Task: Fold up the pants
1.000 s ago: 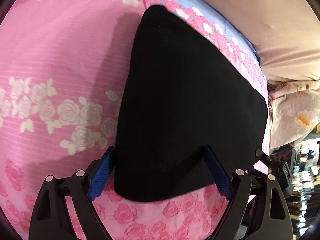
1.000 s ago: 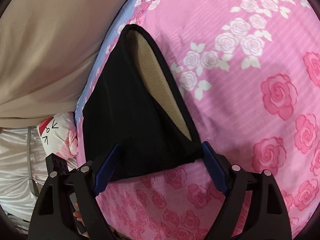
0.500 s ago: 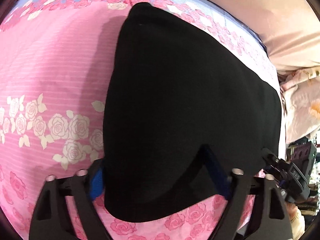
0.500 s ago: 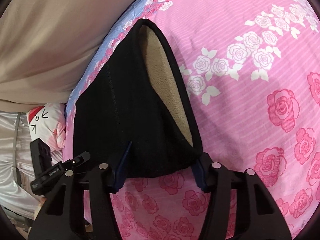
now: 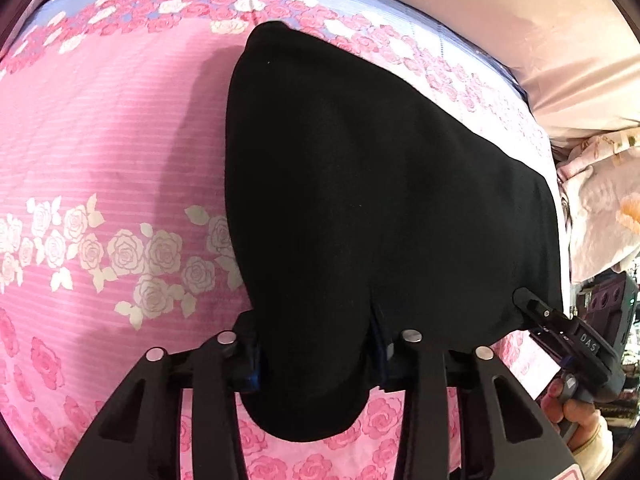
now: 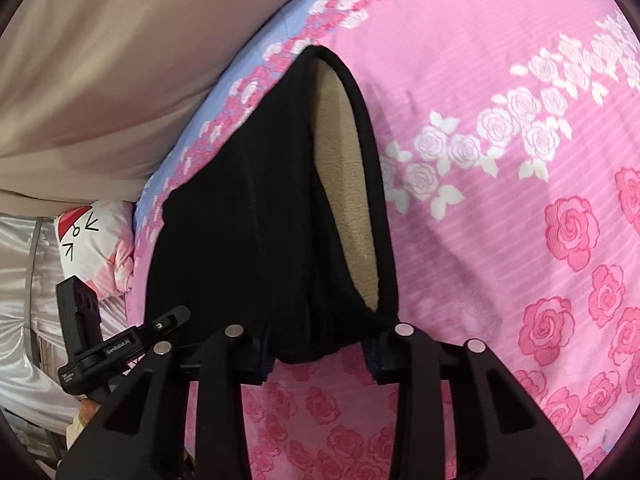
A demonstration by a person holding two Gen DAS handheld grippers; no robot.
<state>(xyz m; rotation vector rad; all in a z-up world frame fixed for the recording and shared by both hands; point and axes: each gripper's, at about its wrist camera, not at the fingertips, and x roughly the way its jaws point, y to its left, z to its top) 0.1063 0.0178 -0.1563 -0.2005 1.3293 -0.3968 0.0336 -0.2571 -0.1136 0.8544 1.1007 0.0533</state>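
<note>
Black pants [image 5: 380, 180] lie folded on a pink rose-print bedspread [image 5: 100, 140]. My left gripper [image 5: 314, 354] has the near corner of the cloth bunched between its closing jaws, and the pads press on it. In the right wrist view the pants [image 6: 248, 220] show a beige fleece lining [image 6: 348, 184] in the open waistband. My right gripper [image 6: 320, 354] pinches the gathered near edge there, its jaws closing too. Both blue pads are mostly hidden by the fabric.
A beige duvet [image 6: 100, 60] lies along the bed's far side, also the duvet [image 5: 520, 40] at top right. A printed pillow [image 6: 100, 240] sits beside the pants. A hand [image 5: 568, 404] holds the other device at the lower right.
Both pairs of jaws narrowed from wide apart onto the pants' near edge. The cloth is now bunched between the pads and slightly raised.
</note>
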